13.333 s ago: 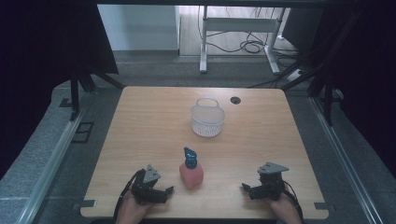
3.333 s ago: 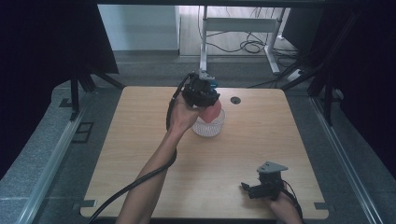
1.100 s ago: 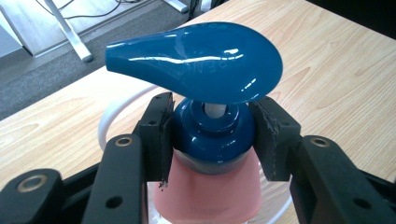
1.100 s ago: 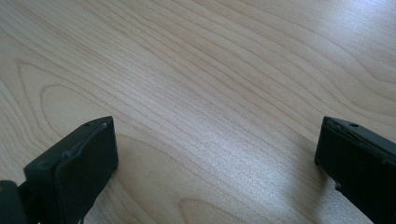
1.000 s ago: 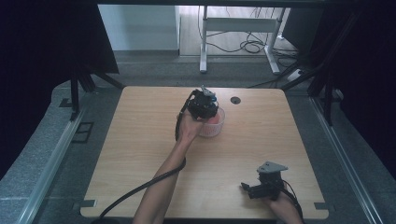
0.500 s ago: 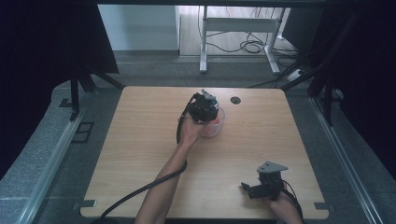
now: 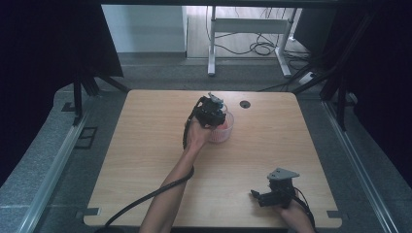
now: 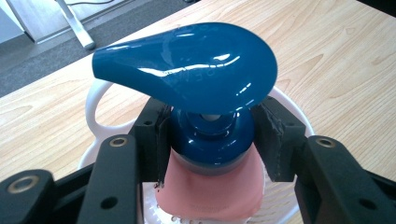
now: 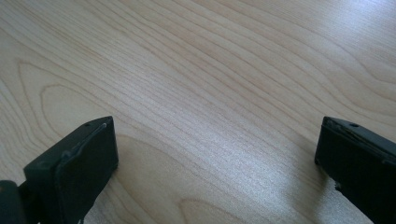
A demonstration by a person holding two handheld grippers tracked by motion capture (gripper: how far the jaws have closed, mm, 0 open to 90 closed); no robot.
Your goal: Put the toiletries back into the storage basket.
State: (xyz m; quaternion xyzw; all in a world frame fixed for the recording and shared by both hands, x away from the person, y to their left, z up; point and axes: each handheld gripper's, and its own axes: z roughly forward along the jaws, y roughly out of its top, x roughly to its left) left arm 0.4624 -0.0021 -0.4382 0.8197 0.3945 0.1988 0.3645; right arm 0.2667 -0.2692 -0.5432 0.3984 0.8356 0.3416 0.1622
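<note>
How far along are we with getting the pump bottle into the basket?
Done: the pink pump bottle sits upright inside the white basket. In hand: the left tongs flank its blue collar, jaws just been opening, a gap at one pad. Left: open fully and withdraw. The right tongs rest open on the table.

Pink pump bottle (image 8: 210, 191), blue pump head, upright in white basket (image 8: 93, 105), apparently resting.

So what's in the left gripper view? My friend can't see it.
A pink bottle with a blue pump top stands in a white basket on a wooden table. The left gripper has a black jaw either side of the bottle's blue collar, just opening.
</note>
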